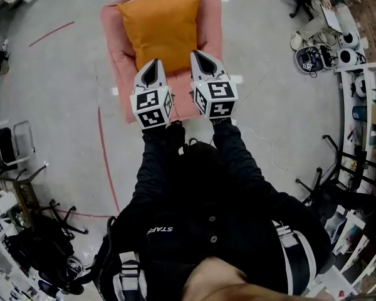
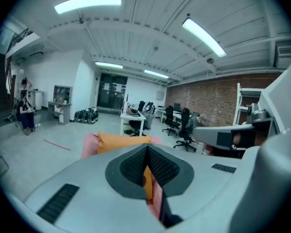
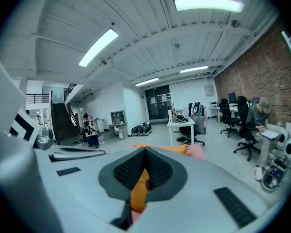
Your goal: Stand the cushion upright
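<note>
Grey floor (image 1: 62, 93) beneath all. Spread on it, a pink mat (image 1: 113, 42); lying over that, by the look not yet upright, the orange cushion (image 1: 160, 27). Clamped tight on its near edge, side by side, left gripper (image 1: 154, 64) and right gripper (image 1: 199, 58), at left catching some pink too. Gripping at two spots, probably to raise that edge evenly. No container nearby.

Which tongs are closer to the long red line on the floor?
Left. The left tongs hover beside the red line; the right tongs are farther off, beyond the left ones.
</note>
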Demonstrator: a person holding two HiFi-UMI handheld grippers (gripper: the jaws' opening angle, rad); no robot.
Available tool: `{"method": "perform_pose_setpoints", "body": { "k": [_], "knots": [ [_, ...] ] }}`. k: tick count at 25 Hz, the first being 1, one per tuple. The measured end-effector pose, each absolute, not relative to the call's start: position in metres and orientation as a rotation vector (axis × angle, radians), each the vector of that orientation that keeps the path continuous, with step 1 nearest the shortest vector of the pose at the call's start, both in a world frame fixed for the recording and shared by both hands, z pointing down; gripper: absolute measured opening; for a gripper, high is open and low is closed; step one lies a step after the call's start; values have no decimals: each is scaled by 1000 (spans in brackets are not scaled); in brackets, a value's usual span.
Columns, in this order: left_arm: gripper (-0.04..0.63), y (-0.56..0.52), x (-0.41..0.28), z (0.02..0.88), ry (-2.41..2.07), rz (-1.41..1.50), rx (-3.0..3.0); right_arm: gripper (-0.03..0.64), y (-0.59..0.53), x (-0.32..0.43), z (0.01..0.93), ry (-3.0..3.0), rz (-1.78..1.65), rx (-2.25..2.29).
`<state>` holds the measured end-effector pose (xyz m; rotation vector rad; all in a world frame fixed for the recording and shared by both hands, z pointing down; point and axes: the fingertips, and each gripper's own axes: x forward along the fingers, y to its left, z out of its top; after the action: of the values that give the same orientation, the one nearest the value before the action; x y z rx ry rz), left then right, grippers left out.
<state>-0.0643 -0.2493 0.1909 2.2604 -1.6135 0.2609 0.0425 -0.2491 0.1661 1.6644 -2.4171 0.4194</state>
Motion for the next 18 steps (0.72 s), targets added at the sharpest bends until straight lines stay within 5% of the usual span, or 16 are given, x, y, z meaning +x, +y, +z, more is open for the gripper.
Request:
{"method": "perform_pose_setpoints", "body": {
  "k": [18],
  "knots": [
    [2,-221,-23,72,-1679,128,2436,14,-216,55,52,-2594,167,1666]
  ]
}}
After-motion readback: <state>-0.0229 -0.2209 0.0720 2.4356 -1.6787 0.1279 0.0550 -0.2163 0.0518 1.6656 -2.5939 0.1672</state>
